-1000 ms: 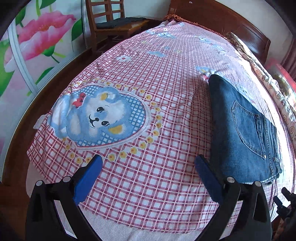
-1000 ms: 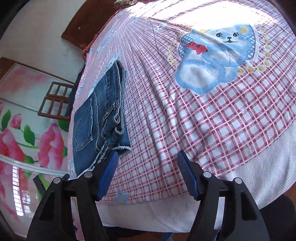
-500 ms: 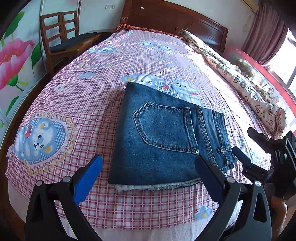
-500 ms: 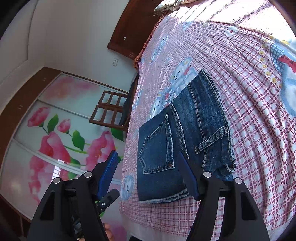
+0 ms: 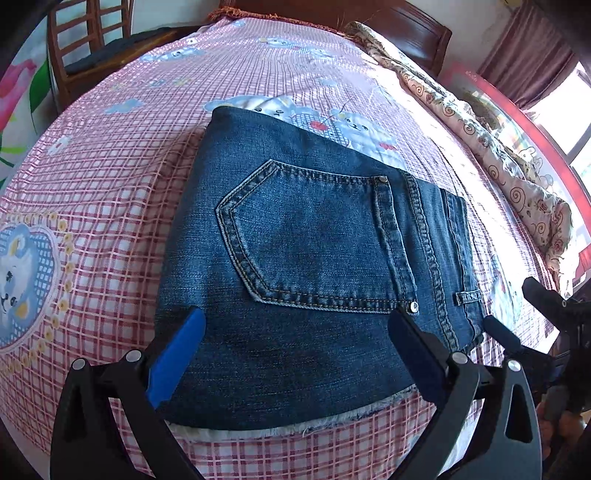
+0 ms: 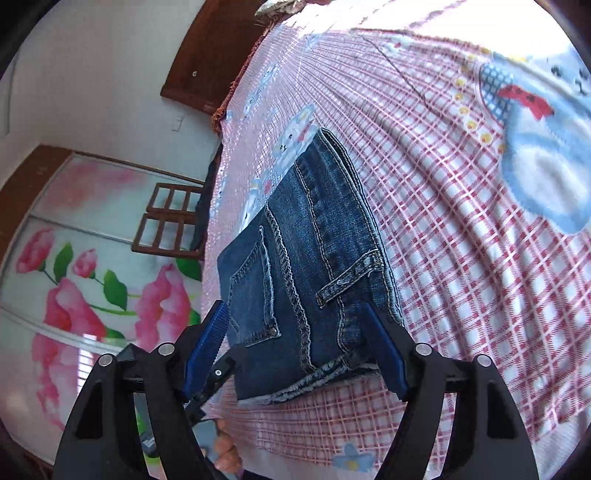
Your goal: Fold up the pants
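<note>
Near the foot edge of the bed [image 5: 110, 155]: one pair of denim pants [image 5: 317, 251], lying flat in a compact rectangular bundle on a pink-and-red checked sheet [image 6: 461, 240] printed with cartoon bears.

Claws: left claw [image 5: 295, 343] spread wide, blue pads poised over the near hem, gripping nothing. Right claw [image 6: 295, 350] likewise wide open, straddling the waistband corner and belt loop [image 6: 347, 280], holding nothing; contact with the cloth cannot be judged.

Materials: mid-blue washed denim, stiff and heavy, tan double topstitching, patch pocket [image 5: 314, 236] with metal rivets, frayed pale hem at the near side. Several layers stacked, thickest at the waistband seam. Sheet thin, soft, lightly rippled. Wooden headboard [image 5: 399, 22], wooden chair [image 5: 88, 40], floral quilt [image 5: 509, 155] along the far side.

Risks, as judged:
- Pinching only the top layer would let the lower layers slide out and spoil the stack.
- A pad closing low may catch the sheet with the denim and drag it.
- Uneven lift by the two claws would skew the edges.
- Thick seams may spring the fold back open.
- The bundle lies close to the mattress edge; a pull toward the holder could tip it off.
</note>
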### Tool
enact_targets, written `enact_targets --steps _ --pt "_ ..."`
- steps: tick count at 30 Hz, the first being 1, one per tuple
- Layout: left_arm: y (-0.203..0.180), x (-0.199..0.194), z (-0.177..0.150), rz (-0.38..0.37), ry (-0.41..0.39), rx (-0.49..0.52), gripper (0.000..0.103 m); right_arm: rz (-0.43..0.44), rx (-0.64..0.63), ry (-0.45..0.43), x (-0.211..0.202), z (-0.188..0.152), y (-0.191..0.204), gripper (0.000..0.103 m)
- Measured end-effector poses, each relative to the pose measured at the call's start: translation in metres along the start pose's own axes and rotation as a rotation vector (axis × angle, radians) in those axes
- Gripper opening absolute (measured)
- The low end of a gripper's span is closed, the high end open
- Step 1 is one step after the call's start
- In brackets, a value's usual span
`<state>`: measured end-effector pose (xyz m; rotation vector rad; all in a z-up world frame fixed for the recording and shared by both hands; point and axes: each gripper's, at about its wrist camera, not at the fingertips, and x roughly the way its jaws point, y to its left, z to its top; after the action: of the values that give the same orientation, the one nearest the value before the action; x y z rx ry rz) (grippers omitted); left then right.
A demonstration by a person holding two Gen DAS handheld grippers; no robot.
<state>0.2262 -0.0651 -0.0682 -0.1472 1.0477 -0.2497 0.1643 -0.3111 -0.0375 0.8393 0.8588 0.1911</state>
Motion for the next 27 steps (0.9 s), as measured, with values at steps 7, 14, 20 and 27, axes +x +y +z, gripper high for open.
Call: enact_targets --steps 7,14,20,27 --pt "-0.01 -0.083 -0.039 0.065 -0.212 0.037 0.101 -0.128 -0.25 -0.117 -0.057 -0.034 0.056 0.083" --pt "-0.009 -0.147 -0.066 0.126 -0.379 0.055 0.101 -0.185 -0.374 -0.201 -0.076 -0.062 0.085 0.083" --pt "-0.007 -0.187 -0.074 0.185 -0.507 0.053 0.101 -0.253 -0.55 -0.353 -0.098 -0.09 0.115 0.083" --pt "-0.016 -0.213 -0.086 0.214 -0.648 0.092 0.101 -0.29 -0.616 -0.437 -0.108 -0.099 0.131 0.083"
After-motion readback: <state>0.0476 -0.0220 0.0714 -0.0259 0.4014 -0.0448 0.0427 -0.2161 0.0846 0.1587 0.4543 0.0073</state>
